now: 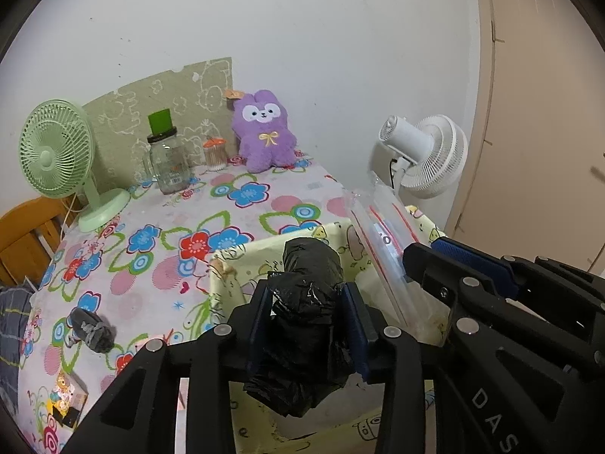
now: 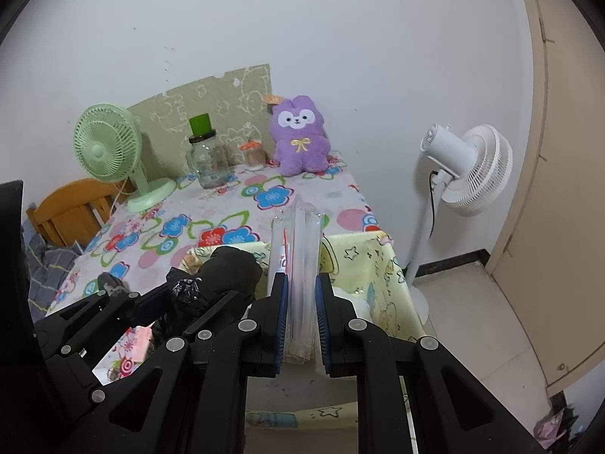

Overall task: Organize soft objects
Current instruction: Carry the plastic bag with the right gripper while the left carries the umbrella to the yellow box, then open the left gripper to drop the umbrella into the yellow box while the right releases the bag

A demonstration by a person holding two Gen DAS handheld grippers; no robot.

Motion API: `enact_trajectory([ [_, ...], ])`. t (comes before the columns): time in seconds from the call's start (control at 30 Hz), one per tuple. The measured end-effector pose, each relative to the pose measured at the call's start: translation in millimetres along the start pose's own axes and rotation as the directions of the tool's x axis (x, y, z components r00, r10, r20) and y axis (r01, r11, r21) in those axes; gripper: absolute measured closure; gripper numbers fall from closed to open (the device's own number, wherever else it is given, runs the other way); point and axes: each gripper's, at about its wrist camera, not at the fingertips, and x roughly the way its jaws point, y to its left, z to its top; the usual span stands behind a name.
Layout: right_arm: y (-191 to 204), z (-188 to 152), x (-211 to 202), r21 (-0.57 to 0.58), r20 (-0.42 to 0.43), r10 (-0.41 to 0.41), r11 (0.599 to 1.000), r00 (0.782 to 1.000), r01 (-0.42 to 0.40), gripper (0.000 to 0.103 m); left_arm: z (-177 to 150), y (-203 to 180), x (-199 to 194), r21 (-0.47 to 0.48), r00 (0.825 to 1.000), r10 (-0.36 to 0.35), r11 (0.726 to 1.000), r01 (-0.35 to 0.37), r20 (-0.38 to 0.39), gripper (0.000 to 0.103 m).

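Note:
My left gripper is shut on a roll of black plastic bags, whose crinkled body fills the gap between the blue pads. It hangs over a yellow cartoon-print fabric box at the table's near right corner. Just to its right, my right gripper is shut on a flat pack of clear zip bags with a red stripe, standing upright over the same box. A purple plush sits against the wall at the back of the table. On the floral cloth at the left lies a grey rolled sock.
The floral-cloth table also carries a green desk fan, a glass jar with a green lid and a small swab pot at the back. A white standing fan is to the right, a wooden chair to the left.

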Motion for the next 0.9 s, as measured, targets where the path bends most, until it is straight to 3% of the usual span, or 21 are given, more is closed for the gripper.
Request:
enact_trajectory([
  [0.07, -2, -2, 3, 0.001, -0.007, -0.008, 1.000, 1.000, 0.008, 0.085, -2, -3, 2, 0.017, 1.000, 0.005, 1.000, -0.005, -0.010, 0.049],
  [0.13, -4, -4, 6, 0.005, -0.016, -0.008, 1.000, 1.000, 0.008, 0.086, -3, -4, 3, 0.032, 1.000, 0.013, 0.999, -0.012, -0.010, 0.030],
  [0.43, -8, -7, 14, 0.017, -0.038, 0.007, 1.000, 0.999, -0.006, 0.085, -5, -6, 9, 0.051, 0.999, 0.020, 0.999, -0.018, -0.034, 0.017],
  [0.53, -8, -7, 16, 0.010, -0.050, 0.004, 1.000, 0.999, -0.003, 0.074, -5, -6, 9, 0.054, 0.999, 0.019, 0.998, -0.017, -0.040, 0.016],
  [0.67, -8, -6, 11, 0.013, -0.023, 0.006, 1.000, 1.000, -0.005, 0.036, -4, -5, 7, 0.043, 0.999, 0.008, 0.999, -0.007, -0.038, 0.011],
  [0.9, -4, -5, 3, 0.009, -0.003, -0.006, 1.000, 1.000, 0.006, 0.028, -5, -2, -1, 0.050, 1.000, 0.012, 0.999, -0.010, -0.025, 0.008],
])
